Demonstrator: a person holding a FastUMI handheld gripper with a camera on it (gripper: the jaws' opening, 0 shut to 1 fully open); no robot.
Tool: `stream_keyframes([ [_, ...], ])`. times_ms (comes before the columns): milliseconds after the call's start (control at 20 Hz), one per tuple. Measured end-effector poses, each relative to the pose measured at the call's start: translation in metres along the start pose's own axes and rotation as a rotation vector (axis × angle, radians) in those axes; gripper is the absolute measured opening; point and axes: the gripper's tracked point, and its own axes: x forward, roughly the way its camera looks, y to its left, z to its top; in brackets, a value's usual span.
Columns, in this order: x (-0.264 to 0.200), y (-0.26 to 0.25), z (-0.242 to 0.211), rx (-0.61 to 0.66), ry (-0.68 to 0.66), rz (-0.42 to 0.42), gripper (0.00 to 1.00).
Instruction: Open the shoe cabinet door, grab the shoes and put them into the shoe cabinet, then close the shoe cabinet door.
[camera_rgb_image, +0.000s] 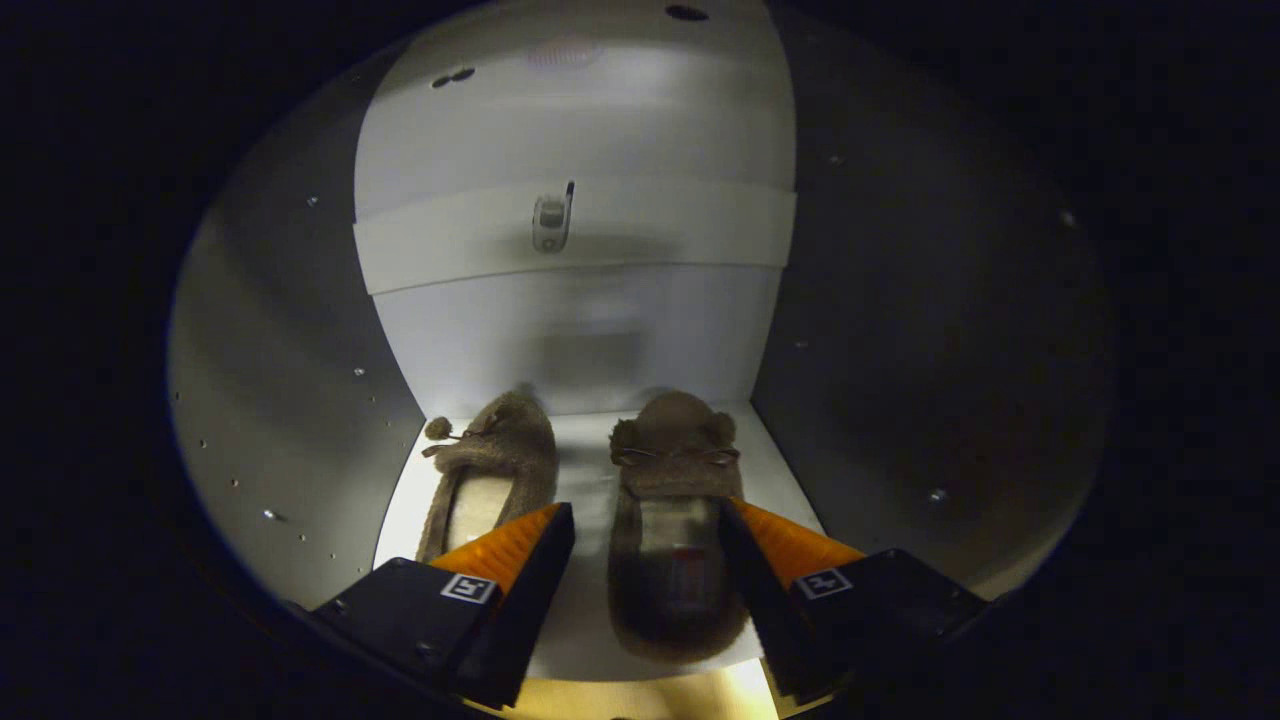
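I am looking into the white shoe cabinet (580, 330). Two brown fuzzy slippers lie side by side on its floor, toes toward the back wall. The left slipper (495, 470) sits just beyond my left finger, which covers its heel. The right slipper (672, 520) lies between the fingers, nearer the right one. My gripper (645, 525) is open; the fingers stand apart and neither presses on the slipper, though the right finger is close to its side.
The cabinet's grey side walls (290, 380) close in on both sides, dotted with small holes. A white crosspiece with a small metal fitting (552, 220) runs across the back wall above the shoes. The cabinet floor's front edge (640, 690) lies under the fingers.
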Motion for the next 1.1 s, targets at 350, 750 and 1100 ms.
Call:
stream_keyframes([
  [350,-0.130,0.020,0.023,-0.011,-0.267,0.050,1.00],
  [750,-0.318,0.011,0.033,-0.049,-0.635,0.119,0.98],
  [1100,-0.437,-0.043,-0.030,0.000,-0.647,0.227,0.98],
])
